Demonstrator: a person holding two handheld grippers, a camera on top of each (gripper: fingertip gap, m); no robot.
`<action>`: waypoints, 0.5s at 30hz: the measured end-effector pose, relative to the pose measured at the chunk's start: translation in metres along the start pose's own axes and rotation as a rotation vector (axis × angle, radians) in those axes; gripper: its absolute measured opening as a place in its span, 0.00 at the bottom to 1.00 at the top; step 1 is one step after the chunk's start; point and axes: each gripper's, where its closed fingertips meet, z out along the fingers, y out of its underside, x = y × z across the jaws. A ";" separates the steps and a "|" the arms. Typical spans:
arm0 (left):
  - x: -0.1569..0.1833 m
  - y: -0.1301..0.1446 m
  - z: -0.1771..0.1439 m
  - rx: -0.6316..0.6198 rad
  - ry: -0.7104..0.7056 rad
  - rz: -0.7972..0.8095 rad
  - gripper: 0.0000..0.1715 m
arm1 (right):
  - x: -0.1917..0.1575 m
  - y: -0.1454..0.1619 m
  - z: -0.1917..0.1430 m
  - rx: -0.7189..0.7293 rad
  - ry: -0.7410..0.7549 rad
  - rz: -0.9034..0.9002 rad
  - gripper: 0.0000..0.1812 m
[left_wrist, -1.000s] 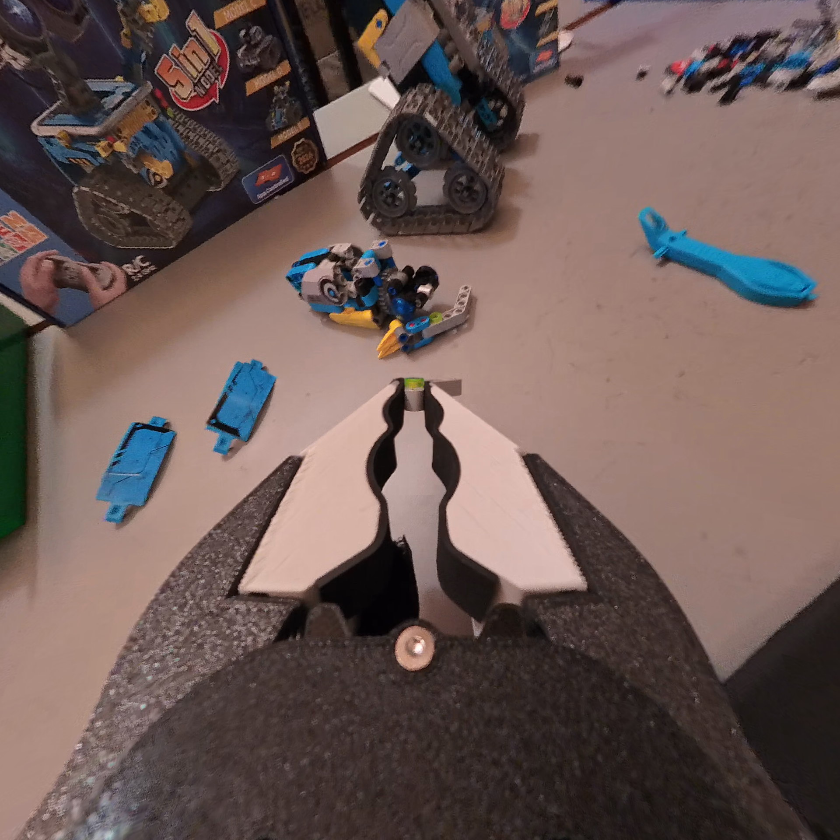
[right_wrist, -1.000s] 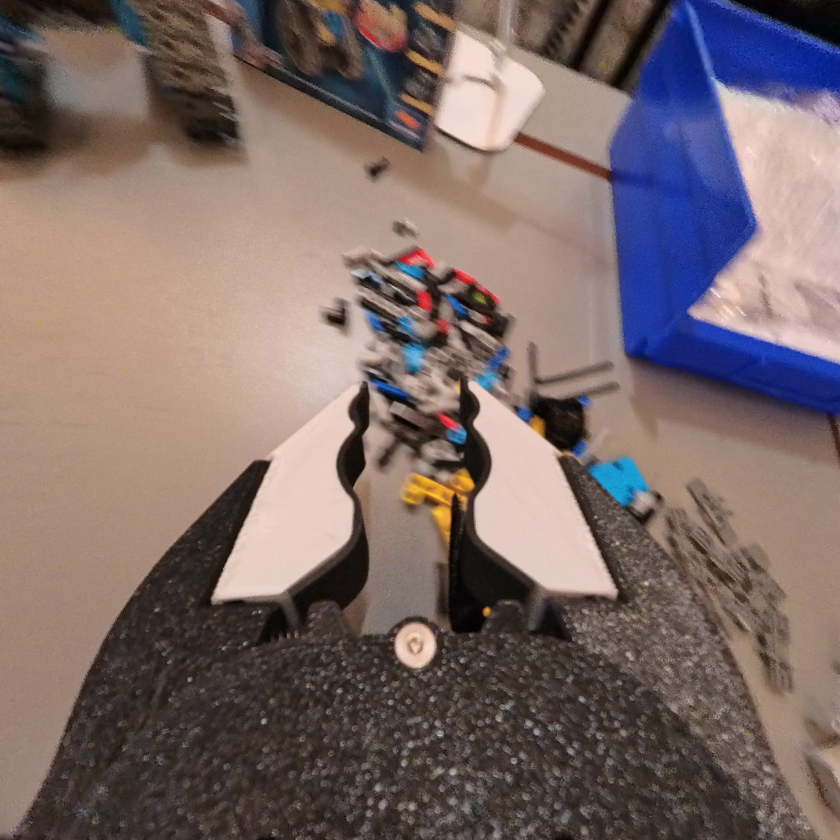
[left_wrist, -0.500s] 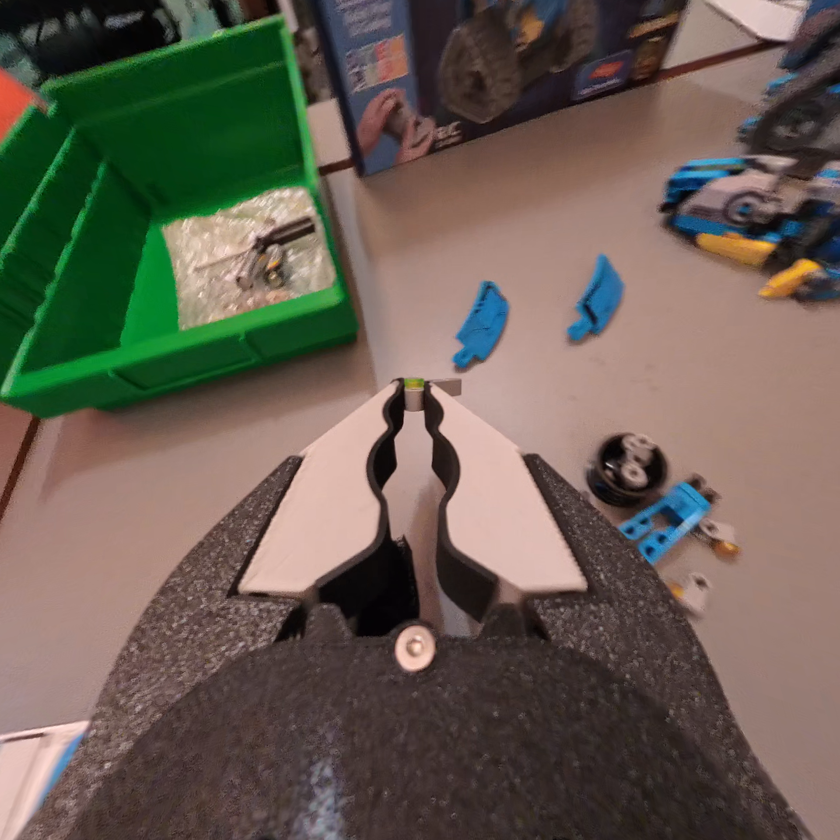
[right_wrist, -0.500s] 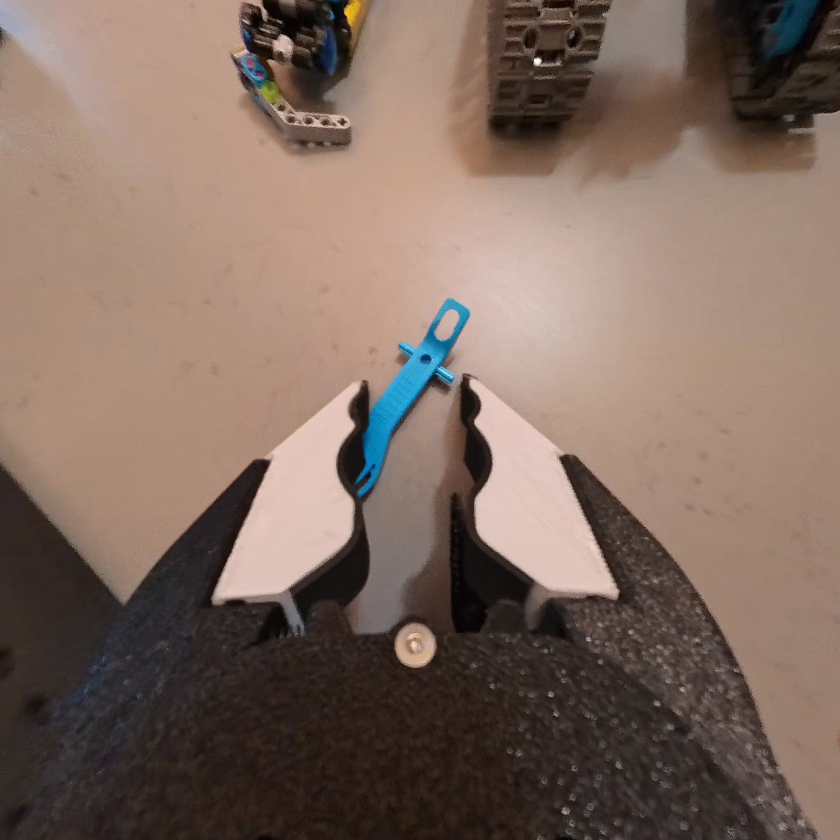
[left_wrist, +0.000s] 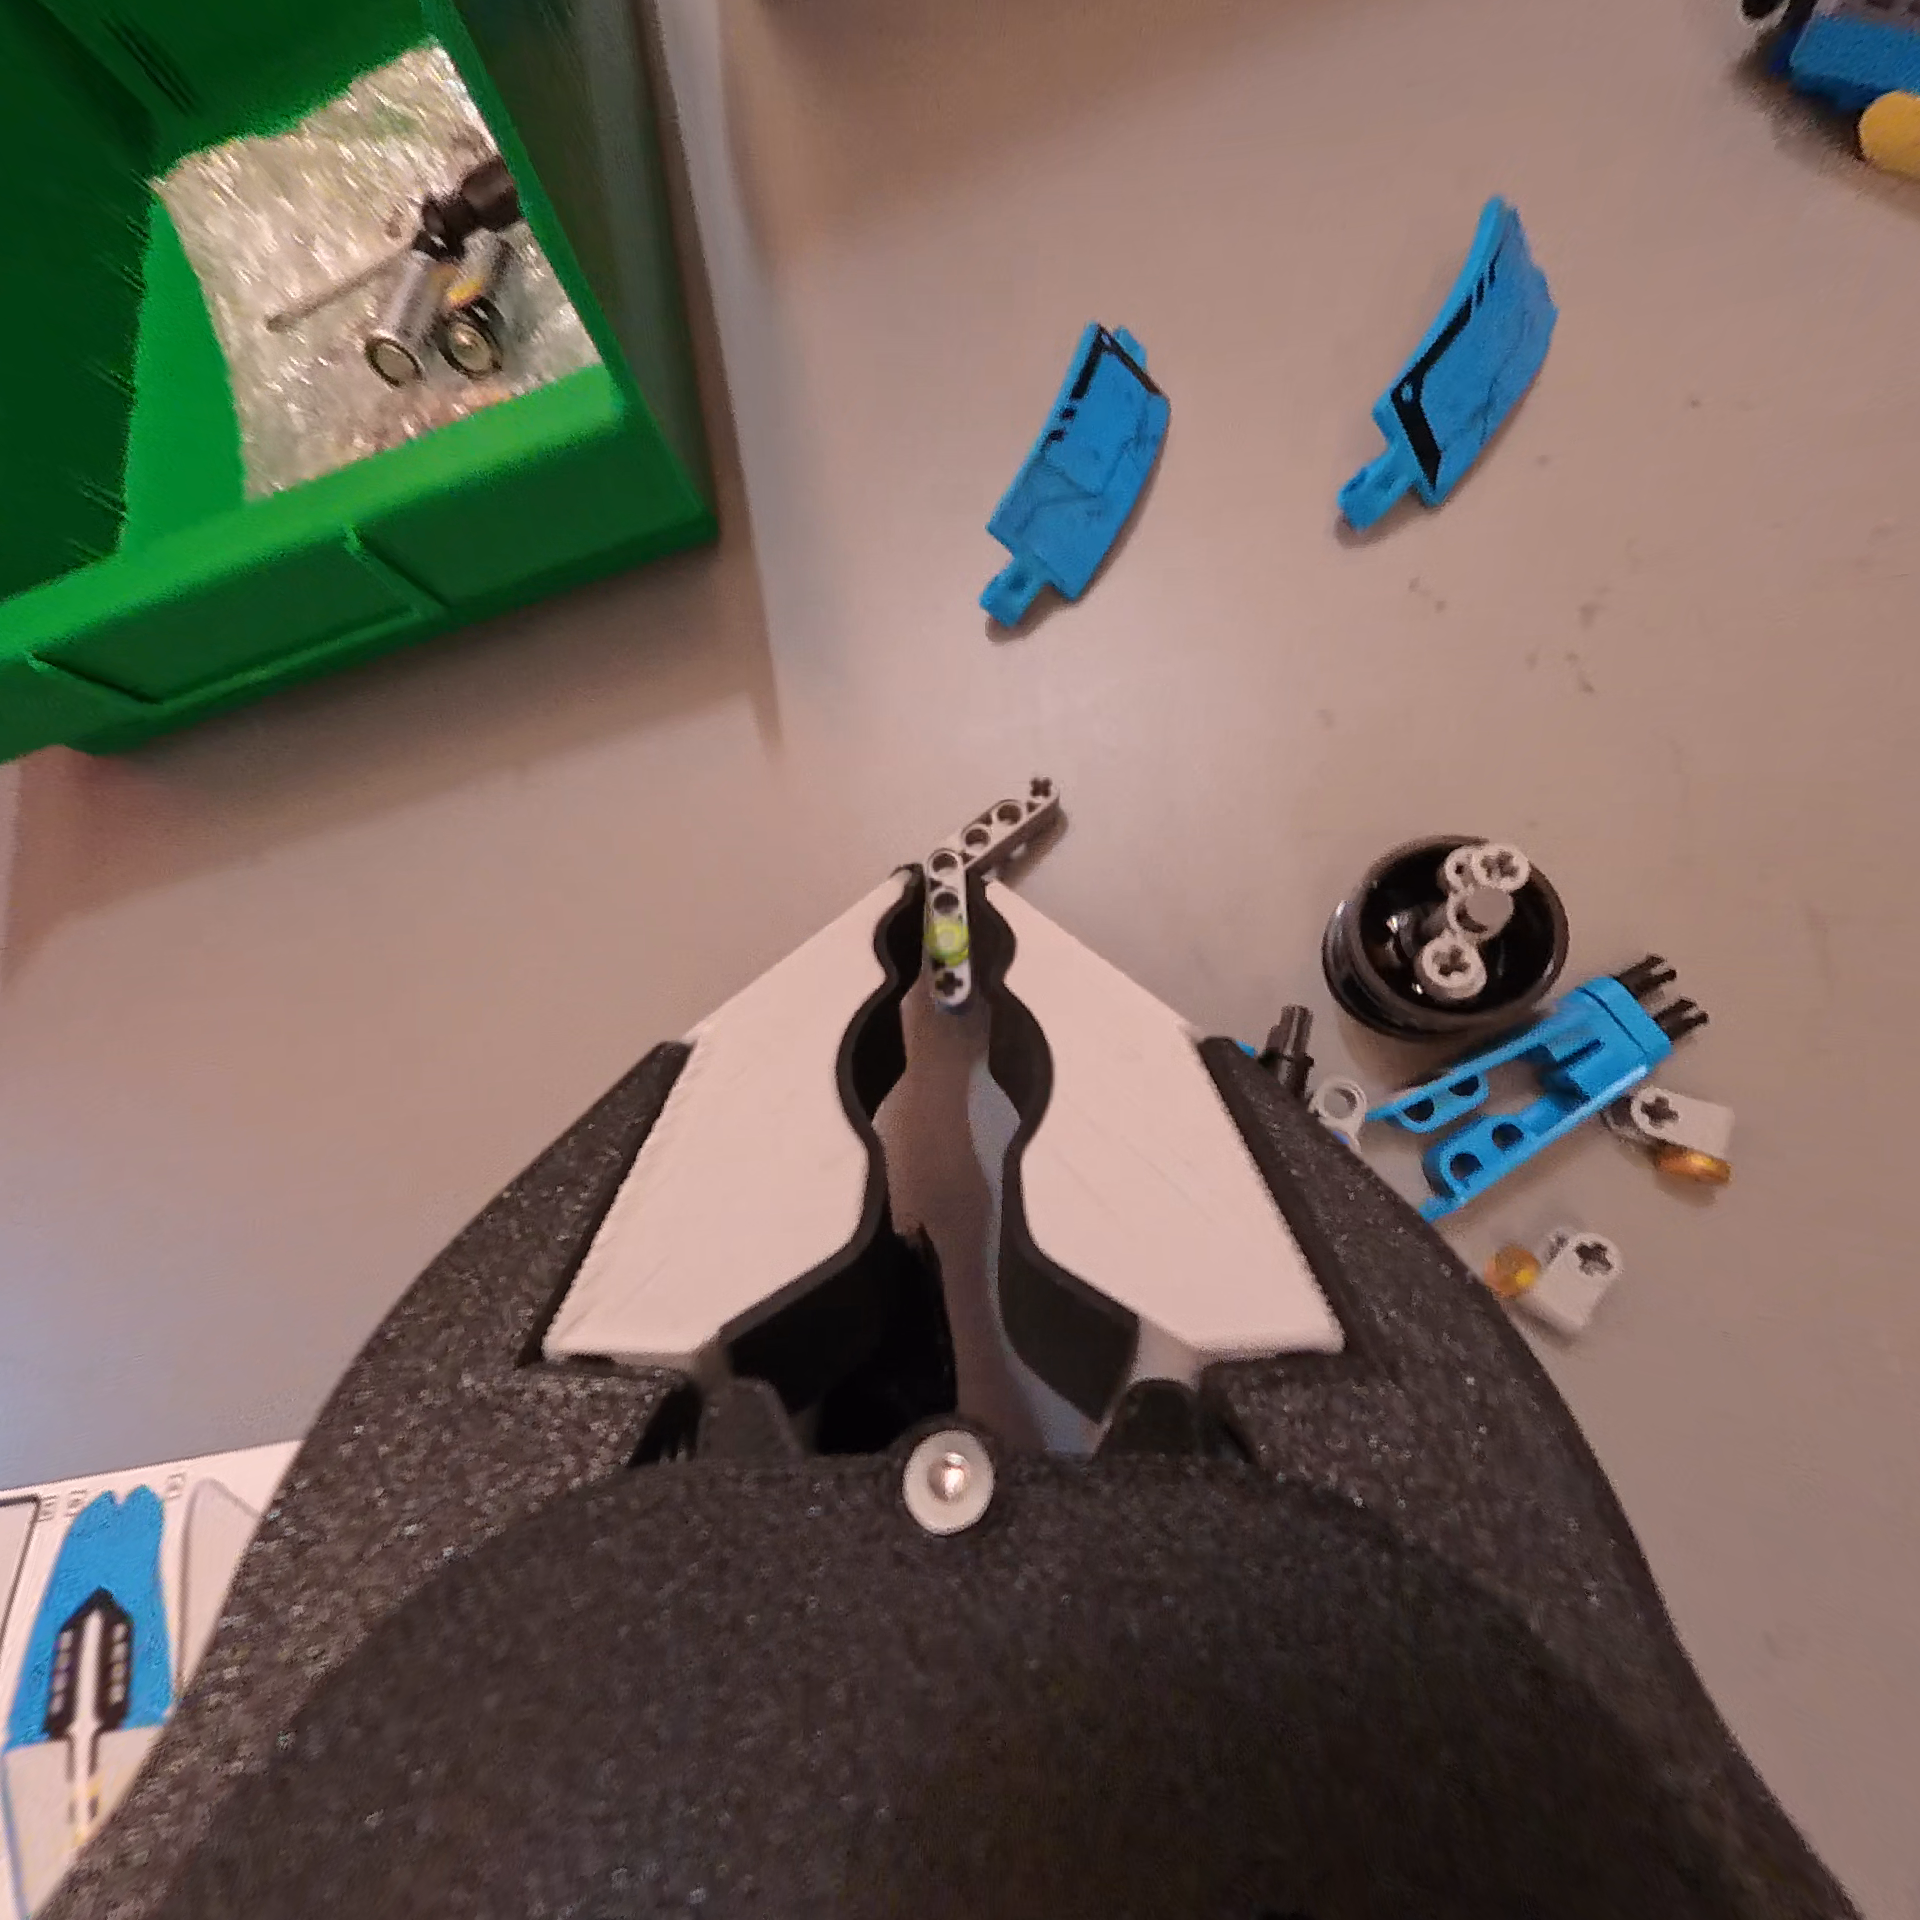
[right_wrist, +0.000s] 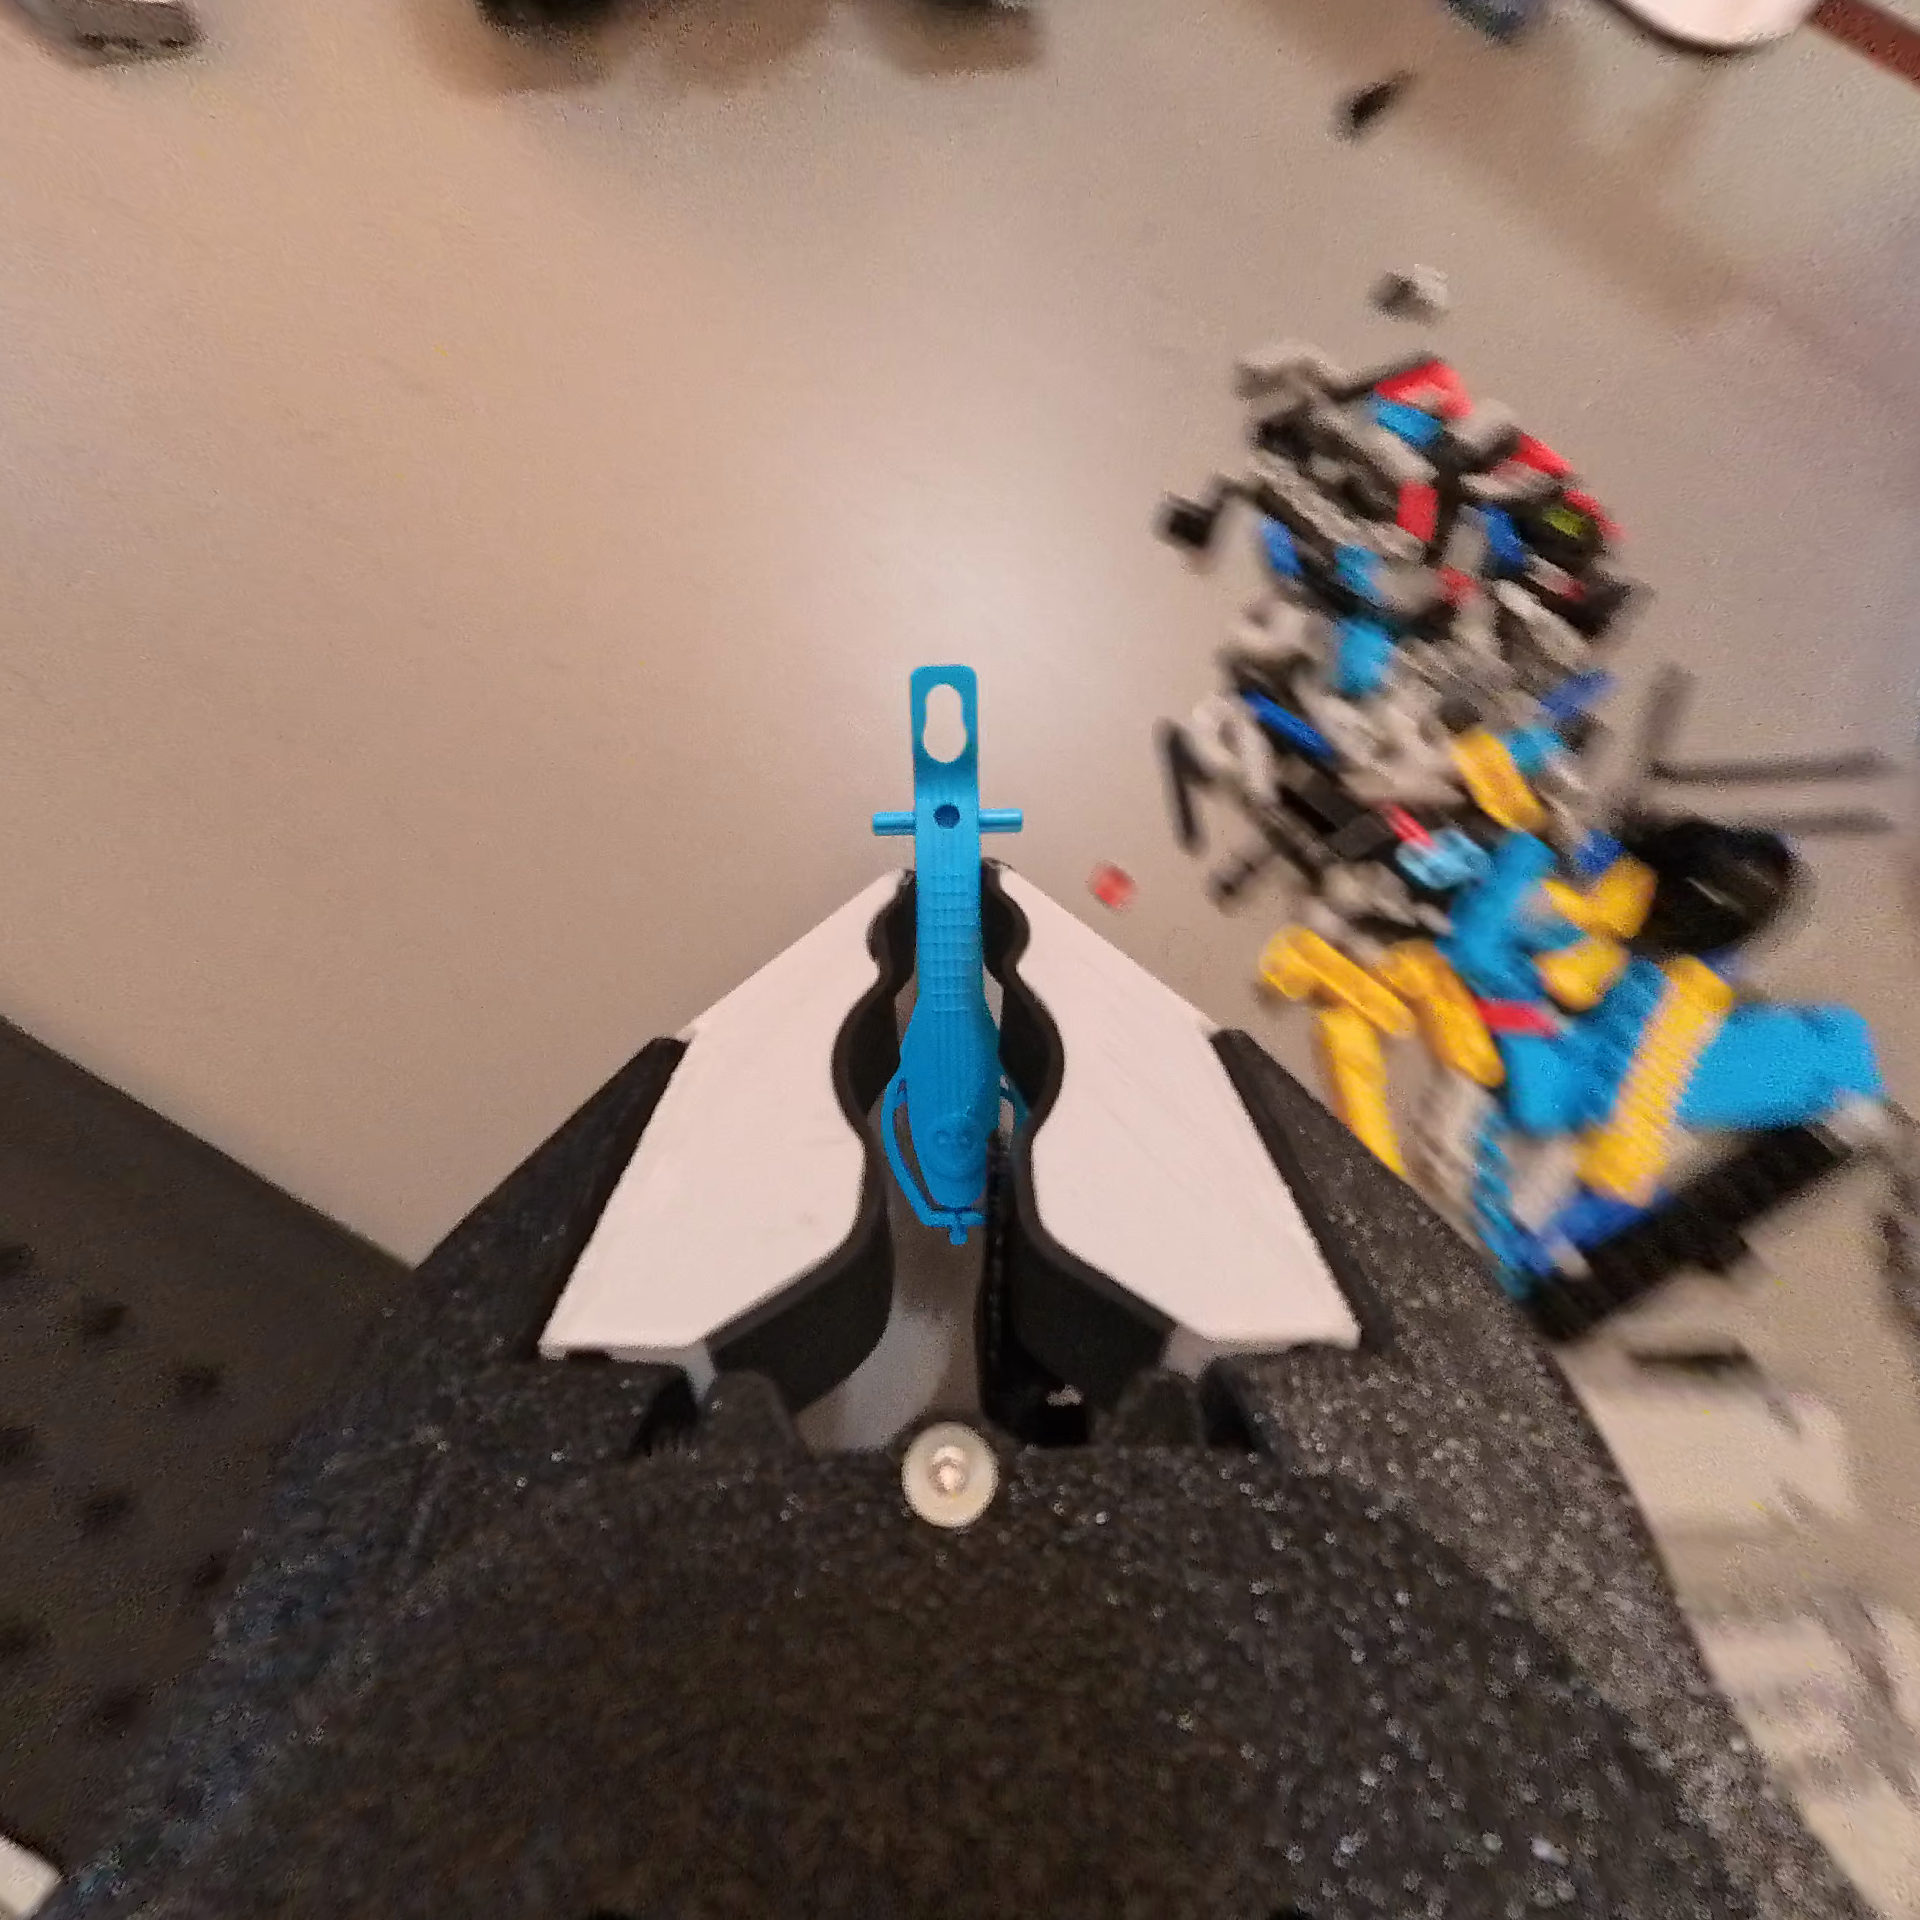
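**Two Grippers, Each Pinching a Toy Part**

The left gripper (left_wrist: 948, 896) has its two fingers squeezed tight on a bent grey beam (left_wrist: 961, 906). The beam has a row of holes and a little green pin in it. One end sits between the fingertips, and the other end sticks out past them and bends to the right.

Ahead of the fingers and to the left sits a green bin (left_wrist: 312, 582). Some small metal and black parts (left_wrist: 436, 281) lie inside it on shiny wrap. Ahead and a bit to the right, two curved blue panels (left_wrist: 1081, 478) lie flat on the grey table (left_wrist: 520, 935), apart from each other. Just to the right of the fingers are a black wheel hub (left_wrist: 1444, 935), a blue frame piece (left_wrist: 1538, 1091) and a few tiny grey connectors (left_wrist: 1579, 1262). Down at the left, beside the gripper body, is a printed sheet (left_wrist: 94, 1631).

The right gripper (right_wrist: 948, 878) has its fingers closed on a long blue tool (right_wrist: 943, 935). The tool runs straight between the fingers. Its slotted end pokes out past the fingertips, and its wide end lies back between the fingers.

To the right of these fingers is a blurry pile of toy pieces (right_wrist: 1455, 623) in black, blue, red and yellow. Closer, still on the right, is a blurry blue and yellow built part (right_wrist: 1621, 1060).
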 end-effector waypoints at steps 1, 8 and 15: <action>0.001 0.003 0.000 -0.009 0.002 0.000 0.04 | 0.017 0.009 -0.015 0.008 0.033 0.025 0.06; 0.001 0.005 -0.005 -0.015 0.030 -0.090 0.15 | 0.095 0.112 -0.092 -0.082 0.131 0.096 0.06; 0.007 -0.028 -0.035 0.056 0.008 -0.096 0.24 | 0.067 0.139 -0.077 -0.036 -0.001 0.093 0.06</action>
